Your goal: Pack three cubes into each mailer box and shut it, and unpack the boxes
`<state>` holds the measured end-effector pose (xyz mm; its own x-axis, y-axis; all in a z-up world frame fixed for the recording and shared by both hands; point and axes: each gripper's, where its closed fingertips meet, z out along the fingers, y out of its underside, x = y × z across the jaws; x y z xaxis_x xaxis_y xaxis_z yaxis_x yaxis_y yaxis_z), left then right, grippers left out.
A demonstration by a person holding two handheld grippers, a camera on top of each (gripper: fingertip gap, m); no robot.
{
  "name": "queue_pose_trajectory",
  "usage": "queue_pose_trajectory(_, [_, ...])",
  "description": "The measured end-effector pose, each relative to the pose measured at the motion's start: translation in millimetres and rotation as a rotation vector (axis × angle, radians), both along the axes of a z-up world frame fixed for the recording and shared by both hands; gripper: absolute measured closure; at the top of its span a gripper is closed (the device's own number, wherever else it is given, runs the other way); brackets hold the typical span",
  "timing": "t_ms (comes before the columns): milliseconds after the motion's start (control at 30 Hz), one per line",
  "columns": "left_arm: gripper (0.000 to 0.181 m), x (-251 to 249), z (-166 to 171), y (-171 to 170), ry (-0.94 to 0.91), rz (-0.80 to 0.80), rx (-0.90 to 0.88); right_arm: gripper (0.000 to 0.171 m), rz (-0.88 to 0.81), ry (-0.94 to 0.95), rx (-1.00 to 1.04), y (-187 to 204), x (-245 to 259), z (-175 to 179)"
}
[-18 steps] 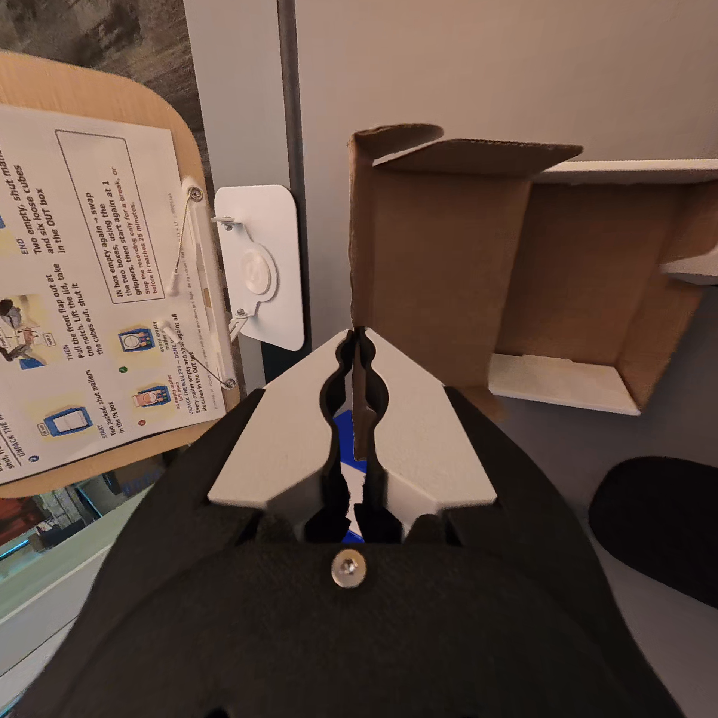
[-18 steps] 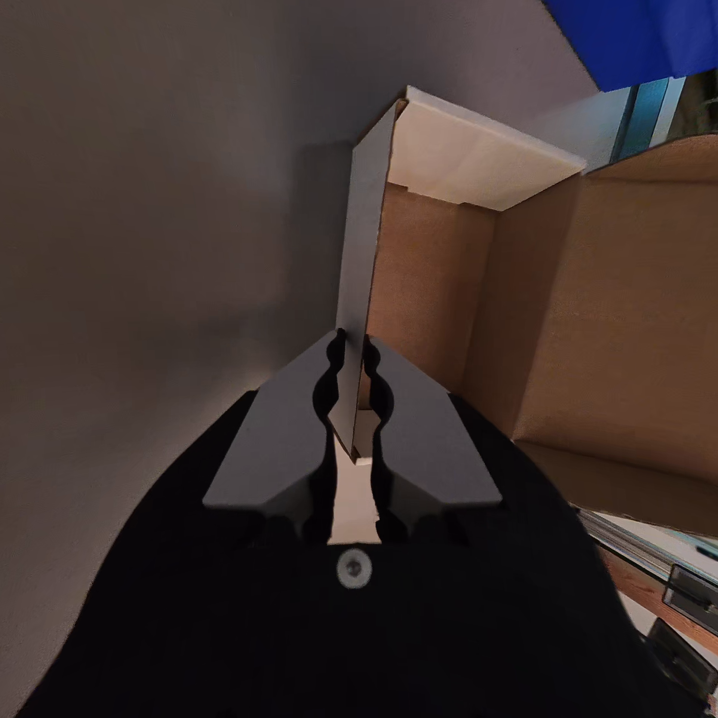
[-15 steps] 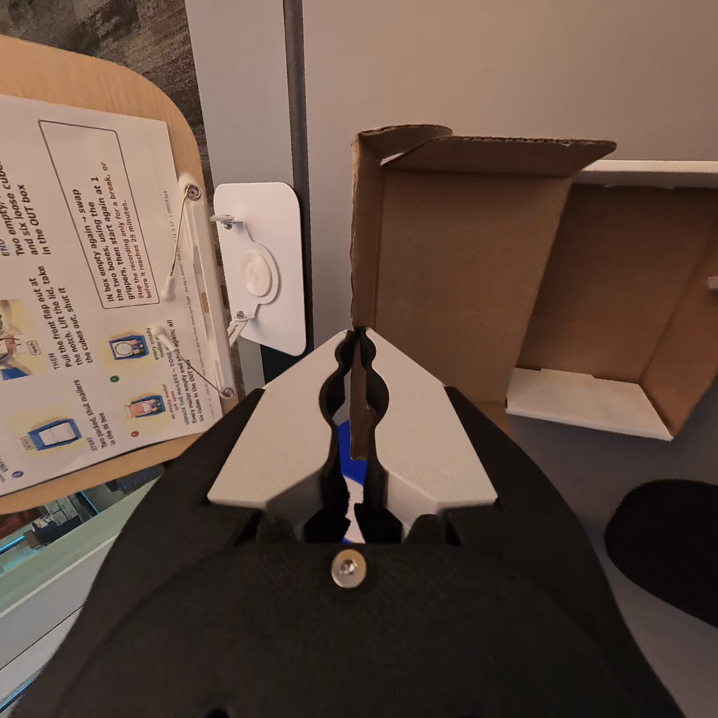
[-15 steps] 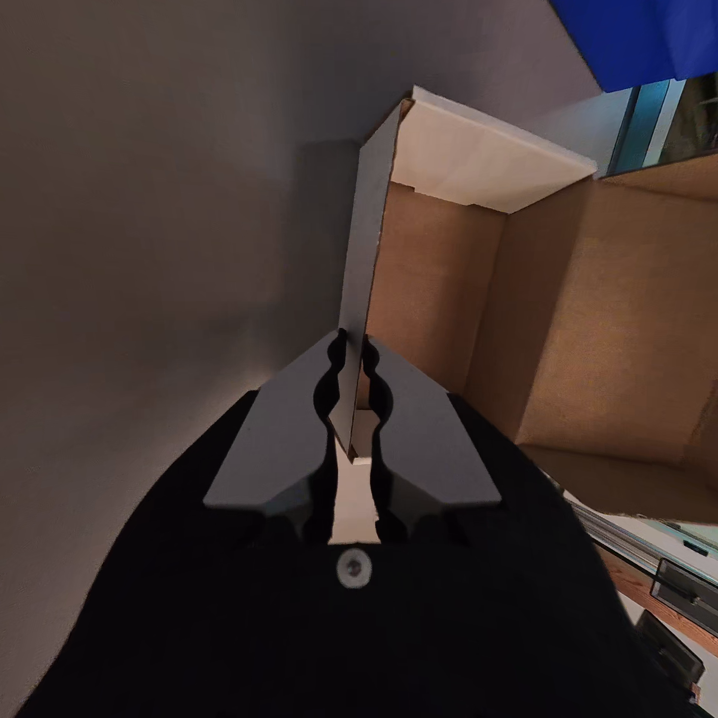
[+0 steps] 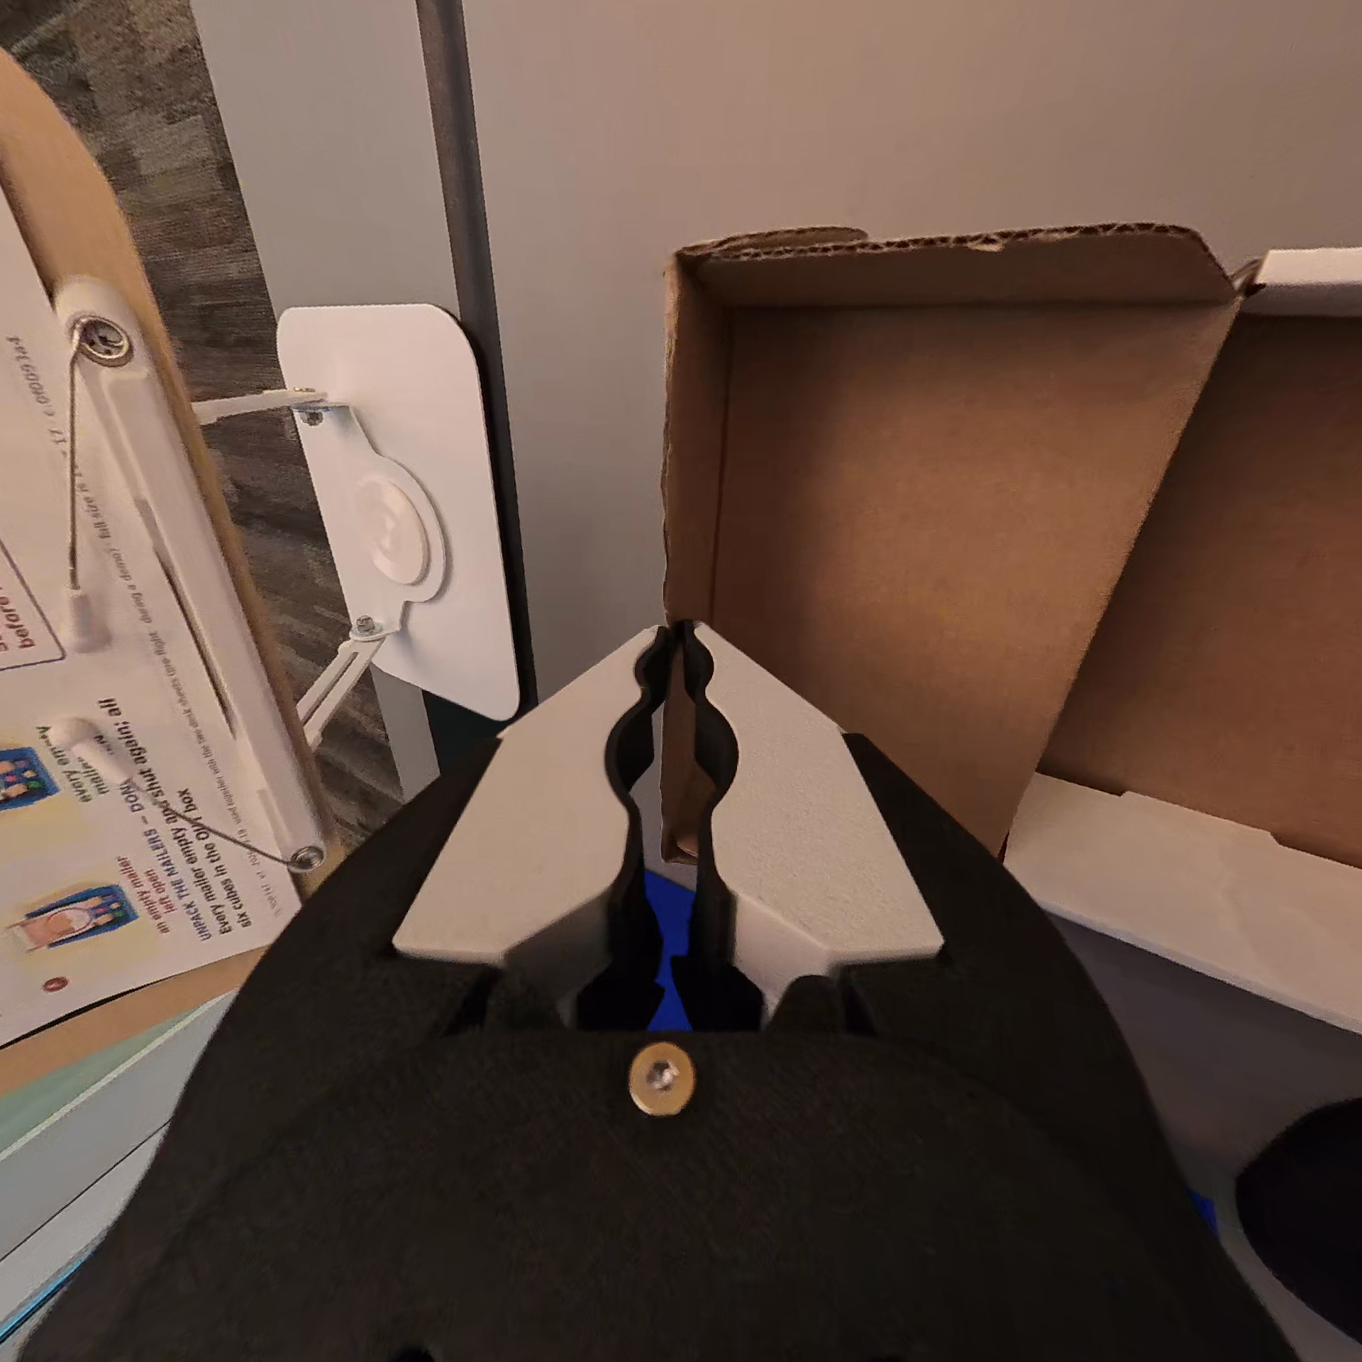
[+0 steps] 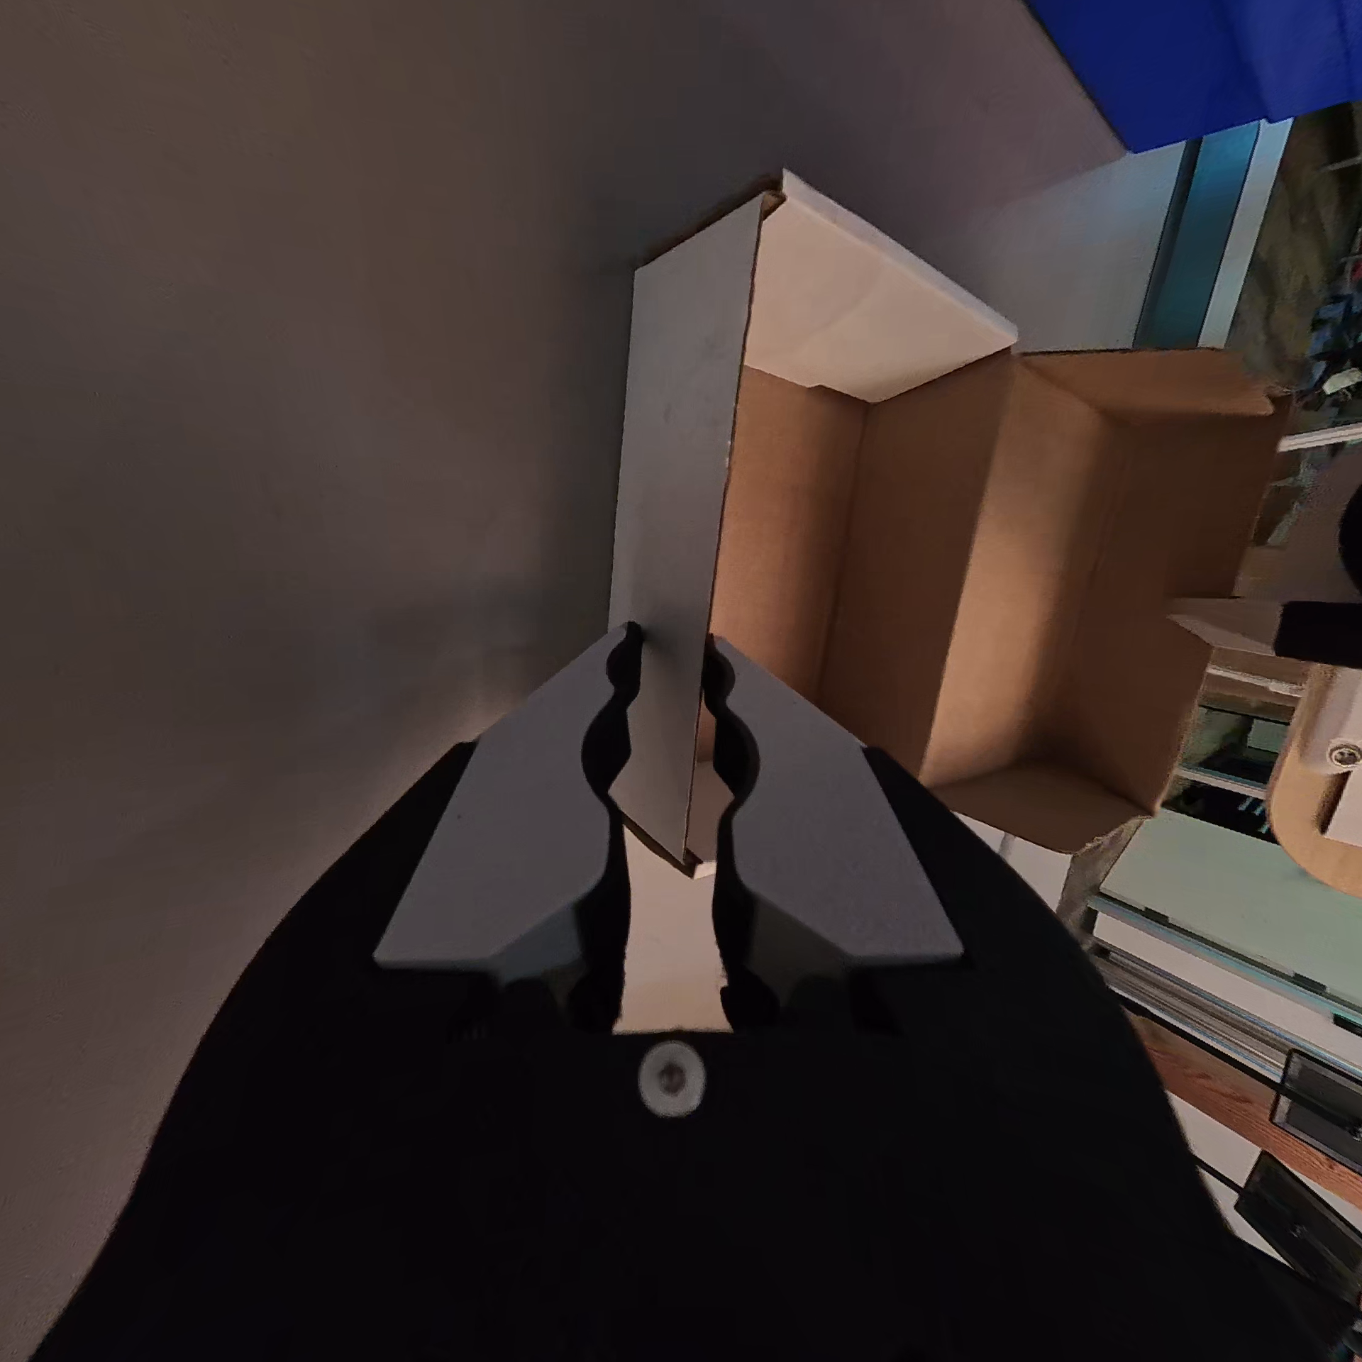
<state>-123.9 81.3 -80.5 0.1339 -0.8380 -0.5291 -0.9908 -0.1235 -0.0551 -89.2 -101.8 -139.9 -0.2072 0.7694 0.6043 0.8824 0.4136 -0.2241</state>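
Note:
One open mailer box, white outside and brown inside, is held up between both grippers in front of a grey wall. My left gripper [image 5: 676,635] is shut on the edge of the brown side flap of the lid [image 5: 921,516]. My right gripper [image 6: 669,645] is shut on a white side wall [image 6: 682,457] of the same box [image 6: 951,589]. The part of the box's inside that I see holds nothing. No cubes are in view.
A wooden board with a printed instruction sheet [image 5: 110,737] and a white bracket plate [image 5: 398,501] stand left of the box. A blue surface [image 5: 663,958] lies below the left gripper, and blue also shows in the right wrist view [image 6: 1216,59]. Shelving and frames [image 6: 1216,980] stand at the right.
The box has turned: the white wall in my right gripper now shows more of its face, and the lid fills more of the left view. Both grips have held.

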Motion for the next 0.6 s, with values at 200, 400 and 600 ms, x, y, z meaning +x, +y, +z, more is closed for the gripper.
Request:
queue_pose_trajectory(200, [0.178,-1,-16,3,0.014,0.008,-0.017,0.157,0.003,0.002,-0.008,-2,-1,0])
queue_pose_trajectory(400, [0.176,-4,-21,5,0.015,0.016,-0.011,0.156,0.003,0.007,-0.015,-3,-1,0])
queue_pose_trajectory(600, [0.151,-5,-10,-1,-0.043,0.074,-0.066,0.156,-0.004,0.024,-0.025,-1,-1,0])
